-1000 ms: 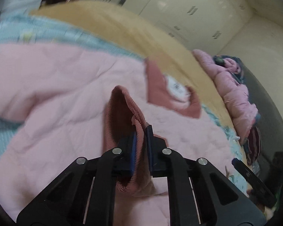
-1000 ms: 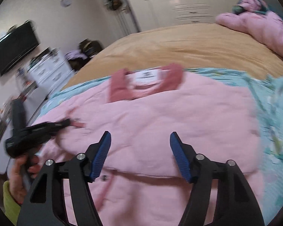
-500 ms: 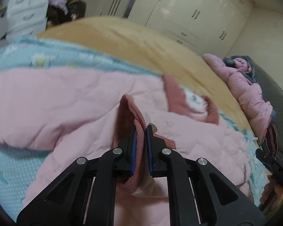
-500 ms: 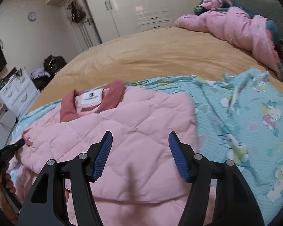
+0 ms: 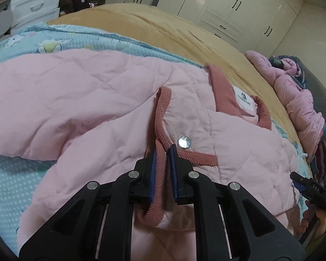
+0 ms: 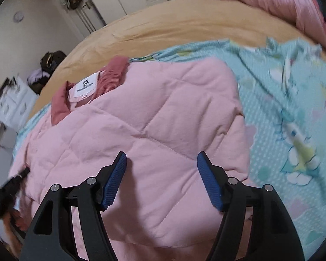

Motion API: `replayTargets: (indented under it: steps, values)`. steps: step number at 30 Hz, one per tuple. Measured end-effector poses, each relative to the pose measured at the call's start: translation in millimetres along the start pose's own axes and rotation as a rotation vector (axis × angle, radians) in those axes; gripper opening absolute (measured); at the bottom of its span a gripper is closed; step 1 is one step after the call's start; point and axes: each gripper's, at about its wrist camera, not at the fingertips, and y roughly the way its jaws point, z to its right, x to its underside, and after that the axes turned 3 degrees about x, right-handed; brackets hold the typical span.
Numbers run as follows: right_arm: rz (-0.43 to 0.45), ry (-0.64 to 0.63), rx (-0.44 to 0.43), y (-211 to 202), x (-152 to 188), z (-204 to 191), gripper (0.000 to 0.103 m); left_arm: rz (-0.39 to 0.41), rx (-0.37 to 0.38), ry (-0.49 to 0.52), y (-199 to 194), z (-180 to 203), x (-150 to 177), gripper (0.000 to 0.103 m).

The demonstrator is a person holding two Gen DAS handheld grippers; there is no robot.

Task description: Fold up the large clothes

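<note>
Jacket [image 5: 97,100] in pale pink, quilted in big diamond stitches, lies spread on the bed, on top of a light blue sheet [image 6: 293,113] with cartoon prints. Under the sheet I see a tan blanket [image 5: 163,26] that covers the rest of the bed. The jacket has a collar [image 6: 117,71] of darker rose, ribbed like corduroy, and inside the collar a white label [image 6: 84,86] with a small dark logo. The same ribbed rose fabric makes the cuff [image 5: 160,119] of one sleeve, and this sleeve is folded in across the body of the jacket. Just beside the cuff there is a round silver snap button [image 5: 184,141] on a rose trim.

On my left gripper [image 5: 163,158] the fingers are pressed together on the ribbed cuff — the blue pads pinch it from both sides, and the loose end of the cuff hangs below them toward the camera. On my right gripper [image 6: 162,165] the fingers are spread with nothing between them; they have just been opening wider. They hover over the smooth pink front of the jacket, near its right edge where the blue sheet begins.

At the far side of the bed a pink padded bundle [image 5: 293,100] is heaped up — bedding or clothing, I cannot tell. White wardrobe doors [image 5: 239,4] stand behind the bed, and a white drawer unit [image 5: 32,2] is at the left.
</note>
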Motion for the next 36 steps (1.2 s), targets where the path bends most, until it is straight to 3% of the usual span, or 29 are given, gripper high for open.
replayTargets:
  steps: [5, 7, 9, 13, 15, 17, 24, 28, 36]
  values:
    - [0.011, -0.044, 0.037, 1.2, 3.1, -7.1, 0.066, -0.006, 0.025, -0.029, 3.5, -6.5, 1.9, 0.008]
    - [0.030, -0.067, 0.030, -8.1, 6.4, -12.0, 0.073, 0.002, 0.001, -0.014, -4.9, -2.7, 0.6, 0.013]
    - [0.059, -0.099, -0.017, -23.1, 12.4, -20.4, 0.082, 0.014, -0.066, 0.022, -18.0, 5.4, -1.0, 0.036]
    - [0.082, -0.168, -0.047, -40.9, 22.4, -37.8, 0.084, 0.063, -0.054, 0.070, -44.9, 24.6, -2.7, 0.045]
    - [0.076, -0.189, -0.063, -45.0, 27.2, -45.2, 0.087, 0.074, -0.050, 0.104, -51.9, 37.0, -0.5, 0.063]
    - [0.065, -0.201, -0.067, -46.0, 31.9, -50.5, 0.088, 0.063, -0.041, 0.147, -53.4, 52.0, 4.8, 0.068]
    - [-0.003, -0.214, -0.077, -38.0, 45.2, -59.6, 0.088, -0.037, -0.031, 0.234, -25.7, 82.4, 29.8, 0.071]
    - [-0.032, -0.200, -0.071, -31.5, 48.1, -58.6, 0.088, -0.098, -0.120, 0.299, 5.3, 87.8, 46.4, 0.071]
    - [-0.061, -0.162, -0.071, -25.4, 47.1, -53.8, 0.088, -0.087, -0.089, 0.275, 5.5, 78.7, 46.8, 0.075]
